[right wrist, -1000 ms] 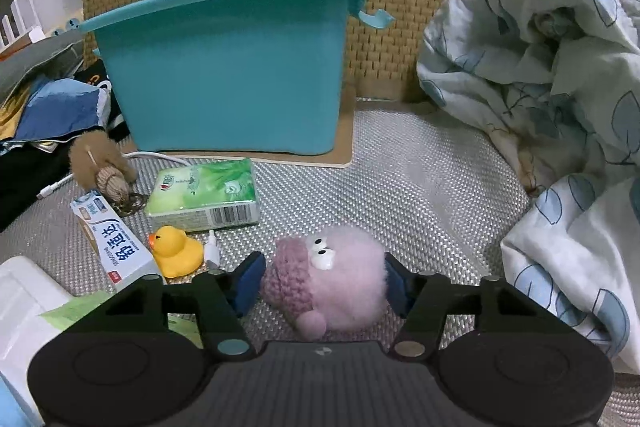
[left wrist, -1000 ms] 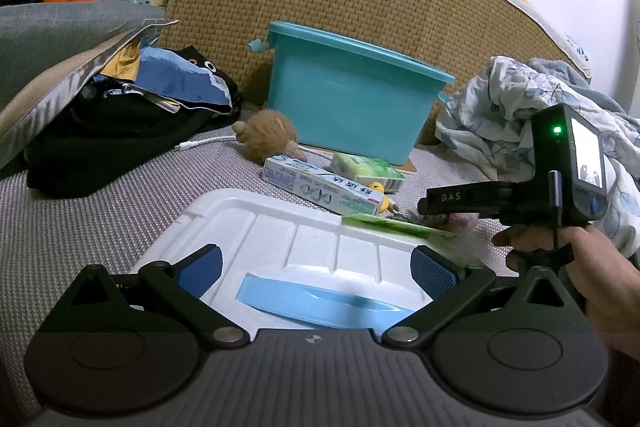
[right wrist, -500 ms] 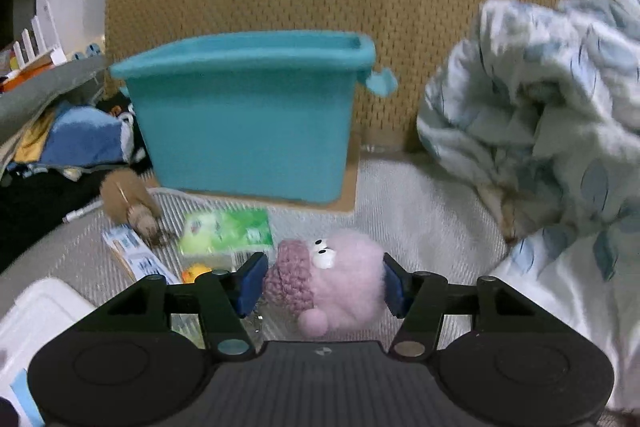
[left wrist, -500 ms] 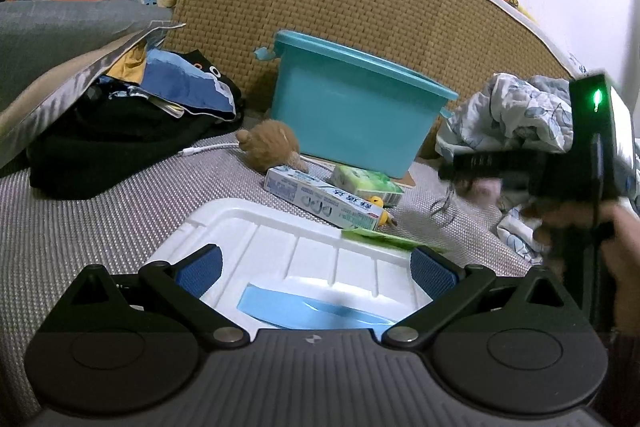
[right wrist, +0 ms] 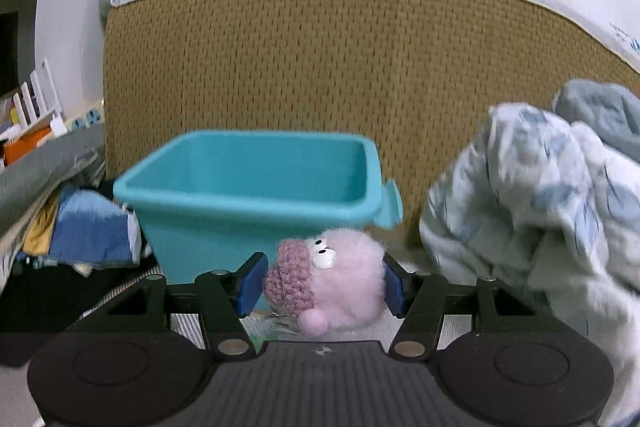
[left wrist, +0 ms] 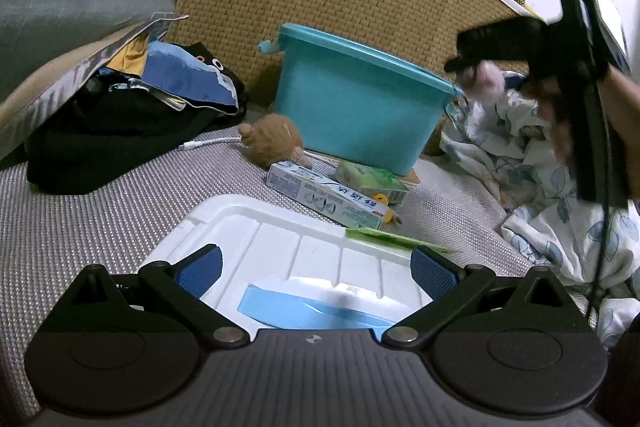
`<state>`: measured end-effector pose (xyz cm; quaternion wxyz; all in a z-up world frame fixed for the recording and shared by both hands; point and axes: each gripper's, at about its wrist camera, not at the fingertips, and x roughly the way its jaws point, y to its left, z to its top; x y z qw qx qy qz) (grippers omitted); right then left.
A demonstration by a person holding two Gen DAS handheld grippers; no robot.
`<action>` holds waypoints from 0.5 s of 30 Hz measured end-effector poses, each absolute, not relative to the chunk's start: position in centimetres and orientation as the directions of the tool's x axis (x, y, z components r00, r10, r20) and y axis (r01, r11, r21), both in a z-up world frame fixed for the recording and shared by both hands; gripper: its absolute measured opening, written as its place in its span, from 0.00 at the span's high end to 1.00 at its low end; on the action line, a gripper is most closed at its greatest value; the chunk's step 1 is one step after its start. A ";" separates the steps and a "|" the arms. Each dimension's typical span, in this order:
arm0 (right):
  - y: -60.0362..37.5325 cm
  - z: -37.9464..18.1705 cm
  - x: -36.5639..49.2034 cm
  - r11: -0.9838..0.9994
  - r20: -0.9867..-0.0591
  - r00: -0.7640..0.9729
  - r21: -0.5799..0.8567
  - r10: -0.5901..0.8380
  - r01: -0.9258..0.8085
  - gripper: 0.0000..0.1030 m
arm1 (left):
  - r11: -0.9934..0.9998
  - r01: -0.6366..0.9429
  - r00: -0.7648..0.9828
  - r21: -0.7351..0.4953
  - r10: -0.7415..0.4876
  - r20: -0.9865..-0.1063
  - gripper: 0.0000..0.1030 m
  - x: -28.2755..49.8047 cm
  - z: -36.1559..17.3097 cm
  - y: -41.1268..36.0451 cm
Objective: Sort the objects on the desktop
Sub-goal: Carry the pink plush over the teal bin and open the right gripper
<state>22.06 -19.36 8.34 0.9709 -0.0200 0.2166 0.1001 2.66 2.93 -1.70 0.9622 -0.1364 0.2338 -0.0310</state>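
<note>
Raised off the bed since 1 second ago: right claw (right wrist: pixel 323 286) clamped on pink plush toy (right wrist: pixel 328 281), now level with teal bin (right wrist: pixel 256 183) rim near the headboard edge. Drop into bin likely next. Left claw (left wrist: pixel 316 269) apart, empty, above white lid (left wrist: pixel 280 239).

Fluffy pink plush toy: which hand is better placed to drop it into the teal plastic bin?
Right. Its gripper holds the fluffy pink plush toy near the teal plastic bin; the left gripper hovers open over a white plastic lid.
</note>
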 end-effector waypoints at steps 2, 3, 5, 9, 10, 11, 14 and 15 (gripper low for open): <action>-19.0 9.5 23.0 0.979 -0.411 0.892 0.006 0.189 -0.205 0.40 | 0.960 -0.002 0.888 -0.278 -0.126 -0.442 0.00 2.7 -1.7 2.9; -18.8 10.0 23.5 0.978 -0.404 0.894 0.009 0.193 -0.207 0.40 | 0.960 -0.001 0.887 -0.279 -0.128 -0.443 0.00 2.7 -1.7 2.9; -18.5 11.1 24.8 0.977 -0.397 0.895 0.023 0.202 -0.211 0.40 | 0.961 0.001 0.886 -0.278 -0.130 -0.445 0.00 2.7 -1.7 2.9; -18.3 13.0 28.1 0.979 -0.389 0.898 0.059 0.204 -0.196 0.39 | 0.960 0.001 0.885 -0.281 -0.132 -0.447 0.00 2.7 -1.8 2.9; -18.1 13.3 29.1 0.979 -0.393 0.898 0.065 0.201 -0.191 0.39 | 0.959 0.000 0.885 -0.284 -0.133 -0.447 0.00 2.8 -1.8 3.0; -17.9 13.5 29.8 0.981 -0.396 0.898 0.062 0.194 -0.185 0.39 | 0.958 -0.001 0.884 -0.287 -0.134 -0.448 0.00 2.8 -1.8 3.0; -17.3 13.7 32.0 0.983 -0.406 0.896 0.055 0.182 -0.174 0.39 | 0.956 -0.006 0.882 -0.294 -0.133 -0.452 0.00 2.9 -1.9 3.1; -17.2 13.6 32.6 0.983 -0.410 0.893 0.057 0.184 -0.177 0.39 | 0.955 -0.008 0.882 -0.296 -0.133 -0.453 0.00 2.9 -1.9 3.2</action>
